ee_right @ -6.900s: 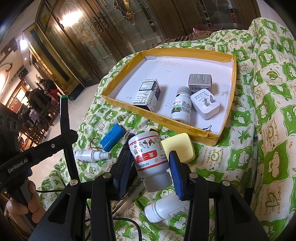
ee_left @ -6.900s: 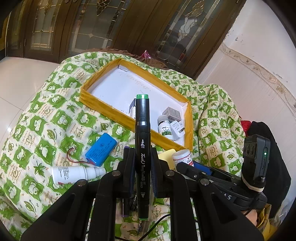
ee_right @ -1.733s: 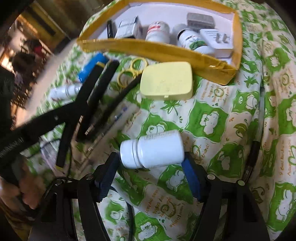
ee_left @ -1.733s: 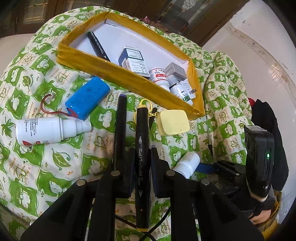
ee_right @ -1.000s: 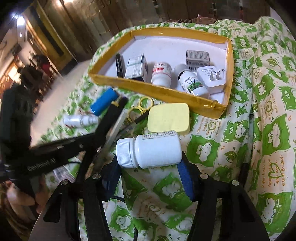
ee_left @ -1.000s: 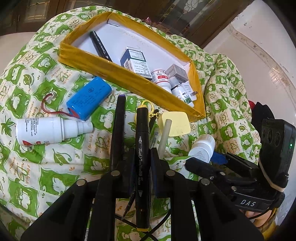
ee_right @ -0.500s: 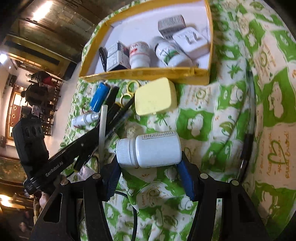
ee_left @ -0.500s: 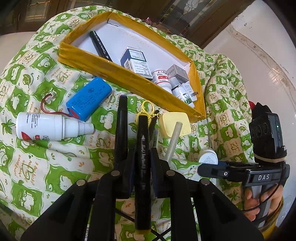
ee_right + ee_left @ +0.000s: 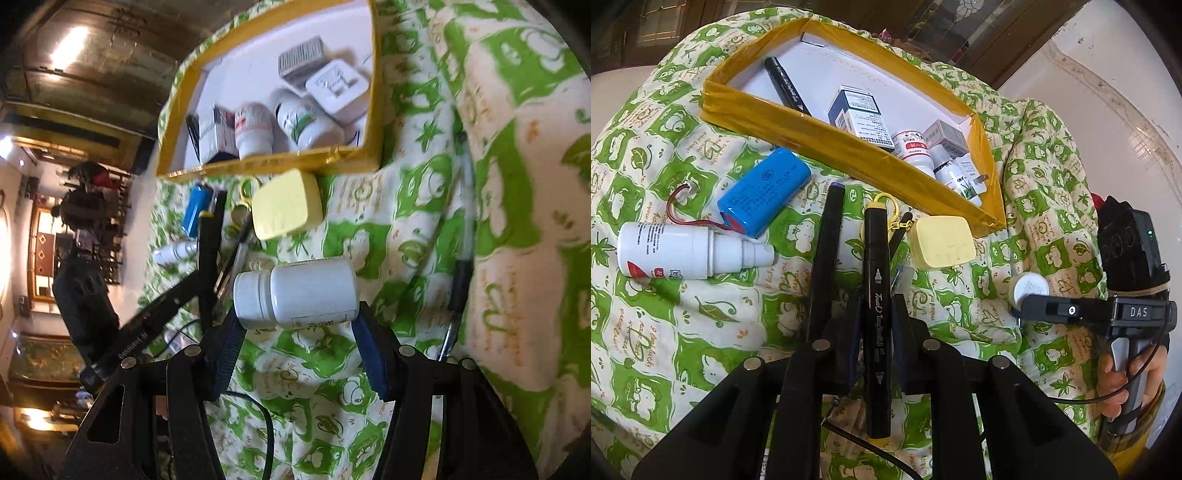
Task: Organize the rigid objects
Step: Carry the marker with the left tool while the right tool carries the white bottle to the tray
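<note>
Two grips: marker (image 9: 876, 310) lengthwise between left jaws, bottle (image 9: 295, 292) crosswise between right jaws.

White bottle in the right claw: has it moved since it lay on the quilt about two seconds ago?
Yes. The white bottle, gripped by the right claw, is lifted off the quilt, near the yellow tray.

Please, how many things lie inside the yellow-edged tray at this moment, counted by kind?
Markers: 1, the black marker
Boxes: 2, the blue-white box and the grey box
Bottles: 2, the red-label bottle and the green-label bottle
Plug adapters: 1, the white plug adapter
Total in the tray: 6
</note>
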Demonstrator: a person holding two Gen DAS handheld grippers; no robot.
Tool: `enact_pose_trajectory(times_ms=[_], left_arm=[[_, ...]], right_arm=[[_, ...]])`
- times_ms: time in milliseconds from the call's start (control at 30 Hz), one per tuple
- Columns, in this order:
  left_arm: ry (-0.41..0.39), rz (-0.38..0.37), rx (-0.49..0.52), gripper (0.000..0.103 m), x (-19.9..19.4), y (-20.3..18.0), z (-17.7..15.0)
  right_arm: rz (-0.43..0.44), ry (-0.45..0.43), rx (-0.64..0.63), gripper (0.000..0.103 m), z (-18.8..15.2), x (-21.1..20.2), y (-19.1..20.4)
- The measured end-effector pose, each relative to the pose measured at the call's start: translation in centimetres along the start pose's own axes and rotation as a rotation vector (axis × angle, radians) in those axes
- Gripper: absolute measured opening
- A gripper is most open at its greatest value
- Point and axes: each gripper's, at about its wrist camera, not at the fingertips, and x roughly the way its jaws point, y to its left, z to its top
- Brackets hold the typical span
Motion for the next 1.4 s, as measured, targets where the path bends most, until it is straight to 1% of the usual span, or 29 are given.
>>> enact_pose_trajectory(times_ms=[133, 267, 467, 500, 633, 800, 1233, 1400], left_arm=[[-0.001, -0.001, -0.001, 0.013, 0.0, 0.0, 0.0], [-0.003, -0.001, 0.007, 0.013, 0.1, -0.1, 0.0], [-0.005, 0.003, 0.035, 0.013, 0.1, -0.4, -0.1], [-0.016, 0.004, 0.039, 0.013, -0.2, -0.5, 0.0], [-0.063, -0.04, 0.027, 0.013, -1.4, -0.4, 0.2], [-0.083, -0.059, 0.019, 0.013, -2.0, -0.4, 0.6], [-0.127, 0.0, 0.069, 0.013, -3.0, -1.3, 1.1], [-0.148, 0.003, 0.082, 0.013, -3.5, -1.7, 1.6]], right_arm=[[-0.011, -0.04, -0.029, 0.053, -0.1, -0.3, 0.6], [-0.02, -0.067, -0.03, 0.053, -0.1, -0.1, 0.8], [-0.022, -0.07, -0.041, 0.053, -0.1, 0.8, 1.4], [-0.021, -0.073, -0.042, 0.053, -0.1, 0.9, 1.5], [-0.014, -0.089, -0.039, 0.053, -0.1, 0.6, 1.4], [-0.005, -0.101, -0.04, 0.053, 0.1, 0.4, 1.4], [-0.025, -0.114, -0.05, 0.053, 0.0, 0.6, 1.5], [-0.031, -0.124, -0.057, 0.053, 0.1, 0.4, 1.9]])
